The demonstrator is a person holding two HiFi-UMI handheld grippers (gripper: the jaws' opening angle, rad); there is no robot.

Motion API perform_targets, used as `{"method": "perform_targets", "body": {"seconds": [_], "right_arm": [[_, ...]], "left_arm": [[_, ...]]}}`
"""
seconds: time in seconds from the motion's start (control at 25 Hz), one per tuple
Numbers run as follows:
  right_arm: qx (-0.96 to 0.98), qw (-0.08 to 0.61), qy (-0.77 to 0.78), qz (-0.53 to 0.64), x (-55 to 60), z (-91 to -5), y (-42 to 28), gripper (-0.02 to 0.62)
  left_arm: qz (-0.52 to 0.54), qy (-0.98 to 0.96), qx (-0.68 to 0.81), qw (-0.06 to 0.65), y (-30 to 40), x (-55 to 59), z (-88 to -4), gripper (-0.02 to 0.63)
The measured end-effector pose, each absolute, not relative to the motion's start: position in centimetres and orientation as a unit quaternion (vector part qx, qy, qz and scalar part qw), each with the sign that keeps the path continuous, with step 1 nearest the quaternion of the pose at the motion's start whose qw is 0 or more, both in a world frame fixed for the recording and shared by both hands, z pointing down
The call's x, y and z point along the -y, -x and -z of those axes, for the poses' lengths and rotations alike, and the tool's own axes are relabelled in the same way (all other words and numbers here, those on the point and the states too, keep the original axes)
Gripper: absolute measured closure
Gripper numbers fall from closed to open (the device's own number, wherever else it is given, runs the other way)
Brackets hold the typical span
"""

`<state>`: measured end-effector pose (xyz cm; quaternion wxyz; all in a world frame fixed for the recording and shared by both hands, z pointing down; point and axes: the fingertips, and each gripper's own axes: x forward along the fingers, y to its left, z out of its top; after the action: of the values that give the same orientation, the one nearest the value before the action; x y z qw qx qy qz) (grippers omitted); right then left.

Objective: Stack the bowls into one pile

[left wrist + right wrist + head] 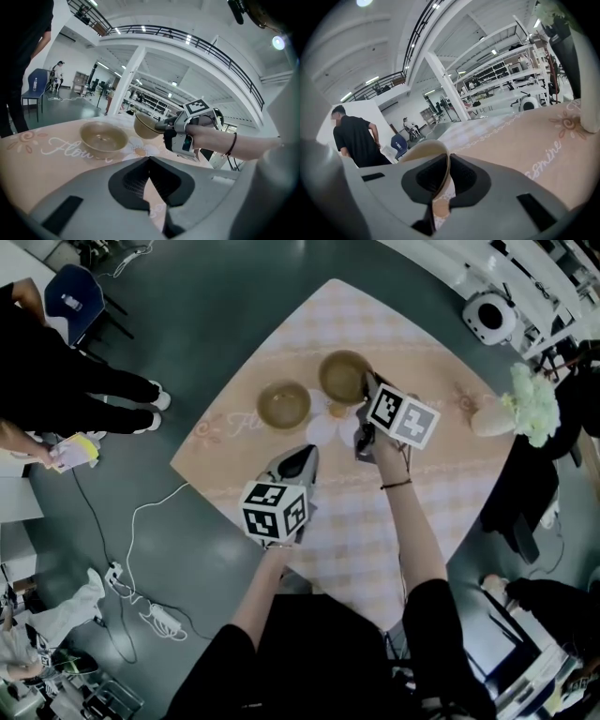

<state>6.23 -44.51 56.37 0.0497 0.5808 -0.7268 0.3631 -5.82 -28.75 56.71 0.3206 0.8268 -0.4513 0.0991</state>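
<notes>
Two bowls, two claws, one table, one vase of pale flowers.

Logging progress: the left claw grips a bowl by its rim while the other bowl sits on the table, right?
No, the right claw grips that bowl by its rim, per the right gripper view; the other bowl sits on the table.

The head view looks steeply down on the whole table from above. The left gripper view sits low over the table, facing the resting bowl and the right gripper. The right gripper view looks closely along its jaws at the held bowl. All three views share that bowl.
</notes>
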Motion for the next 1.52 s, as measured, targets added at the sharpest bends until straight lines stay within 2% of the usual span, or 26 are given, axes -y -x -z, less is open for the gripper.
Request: {"method": "perform_targets", "body": {"seconds": [0.52,1.0,1.52], "right_arm": [[0.800,0.023,-0.492,-0.343,44.1,-53.8,1.0,0.583],[0.849,0.112,-0.428,-0.291,42.7,-55.2,6.8,0.583],[0.855,0.171,-0.405,-0.276,41.6,-57.8,9.1,0.578]], "left_arm": [[-0.101,-0.813,0.475,0.320,8.8,28.2,-57.2,0.609],[-0.095,-0.803,0.488,0.329,10.3,27.8,-57.6,0.609],[-0.091,-0.795,0.499,0.333,11.4,27.4,-58.0,0.609]]}}
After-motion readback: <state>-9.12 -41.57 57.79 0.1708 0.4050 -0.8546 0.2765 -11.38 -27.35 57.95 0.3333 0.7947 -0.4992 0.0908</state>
